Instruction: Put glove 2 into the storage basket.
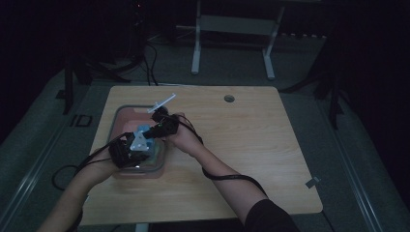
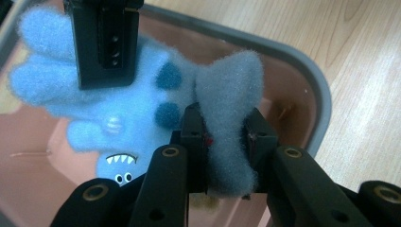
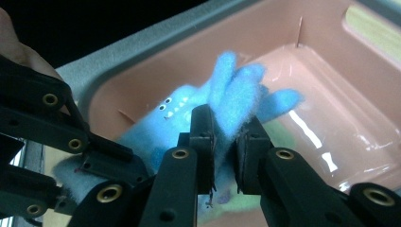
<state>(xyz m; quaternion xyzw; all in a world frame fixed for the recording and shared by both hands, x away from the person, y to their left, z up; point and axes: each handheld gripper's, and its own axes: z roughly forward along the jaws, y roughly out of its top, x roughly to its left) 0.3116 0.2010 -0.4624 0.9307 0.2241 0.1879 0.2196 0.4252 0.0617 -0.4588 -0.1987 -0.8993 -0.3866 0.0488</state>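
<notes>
Both claws, left [image 2: 226, 142] and right [image 3: 226, 142], clamp opposite ends of my blue plush [image 2: 123, 109], centre frame, stretching it above the pink tub [image 3: 326, 85], probably to lower it in.

I am seeing both grippers meeting over pink tub [image 1: 122, 116] at table's [image 1: 241, 145] left side: left gripper [image 1: 145, 140] near, right gripper [image 1: 155, 126] just beyond, blue toy [image 1: 144, 130] showing between them.
</notes>
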